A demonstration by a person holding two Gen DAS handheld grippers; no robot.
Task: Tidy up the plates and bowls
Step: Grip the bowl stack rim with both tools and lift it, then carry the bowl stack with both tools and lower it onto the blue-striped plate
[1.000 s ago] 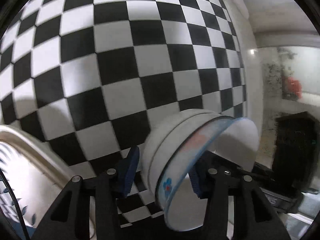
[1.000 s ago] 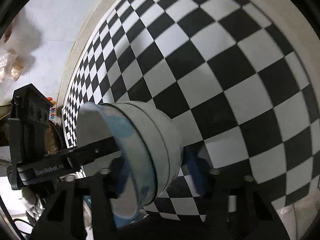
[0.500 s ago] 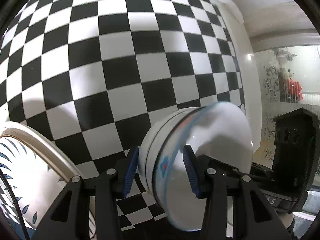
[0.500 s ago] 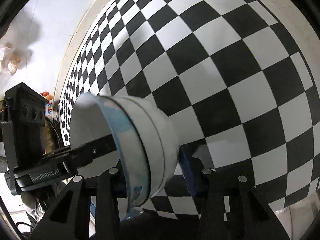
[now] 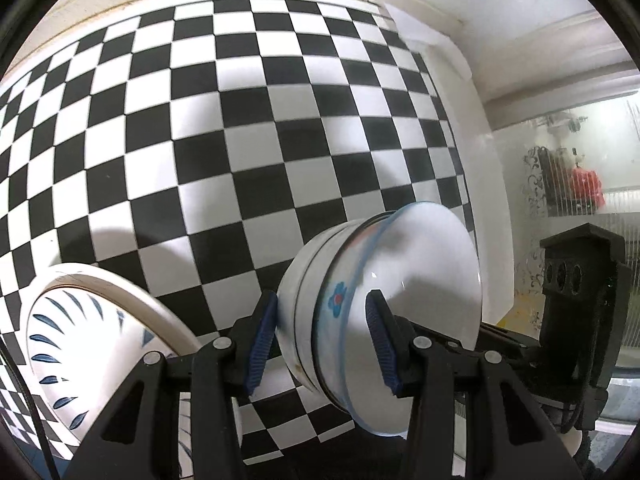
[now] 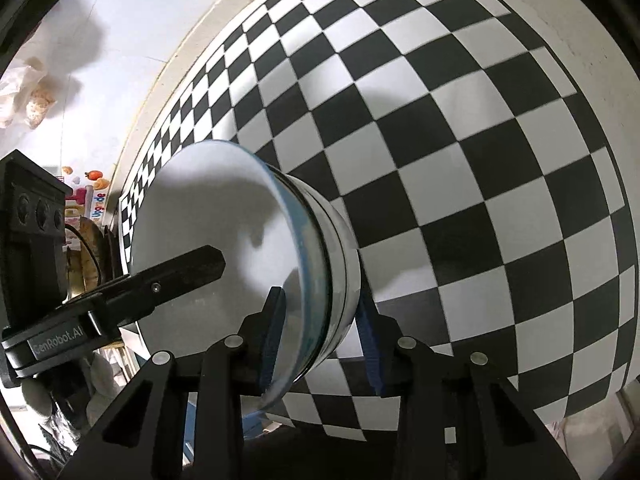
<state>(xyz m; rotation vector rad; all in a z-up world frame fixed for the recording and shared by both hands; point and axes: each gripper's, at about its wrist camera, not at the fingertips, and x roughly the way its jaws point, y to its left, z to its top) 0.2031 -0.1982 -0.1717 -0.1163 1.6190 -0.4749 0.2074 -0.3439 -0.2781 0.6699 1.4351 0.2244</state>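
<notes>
A stack of white bowls (image 5: 384, 292), the top one with a blue rim and a small flower mark, is held between both grippers over the checkered cloth. My left gripper (image 5: 320, 344) is shut on its near rim. My right gripper (image 6: 320, 340) is shut on the opposite rim of the same stack (image 6: 248, 240). The left gripper's finger shows inside the bowl in the right wrist view (image 6: 176, 276). A large white plate with blue leaf marks (image 5: 100, 344) lies at the lower left of the left wrist view.
A black-and-white checkered tablecloth (image 5: 240, 140) covers the table. The cloth's edge and a white wall (image 5: 460, 20) run at the right. The right gripper's camera block (image 5: 576, 312) shows at the right. Snack bags (image 6: 32, 100) lie far left.
The bowl stack has risen and shifted right over the cloth with both grippers on it. The leaf plate has come further into the left wrist view.
</notes>
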